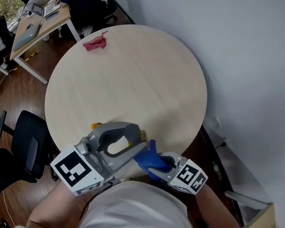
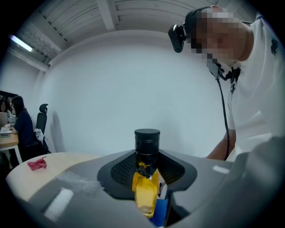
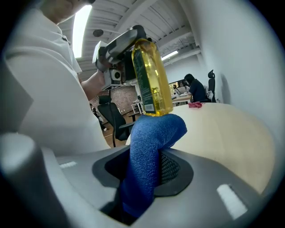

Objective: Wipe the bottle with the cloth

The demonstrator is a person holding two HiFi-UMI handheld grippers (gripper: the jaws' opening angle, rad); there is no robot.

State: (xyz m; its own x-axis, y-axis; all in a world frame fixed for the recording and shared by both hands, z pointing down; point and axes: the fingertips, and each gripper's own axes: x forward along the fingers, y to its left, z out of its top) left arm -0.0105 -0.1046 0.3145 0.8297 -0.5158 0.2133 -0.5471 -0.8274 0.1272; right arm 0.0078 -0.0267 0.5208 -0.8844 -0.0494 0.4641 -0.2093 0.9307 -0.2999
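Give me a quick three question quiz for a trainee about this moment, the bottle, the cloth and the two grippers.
1. True or false: the left gripper is shut on the bottle.
2. The blue cloth in the right gripper touches the bottle where? A: at its cap. B: at its bottom end. C: nowhere, they are apart.
3. What lies on the far side of the table, away from both grippers?

Key: 1 true. 2 B. 3 a small red rag.
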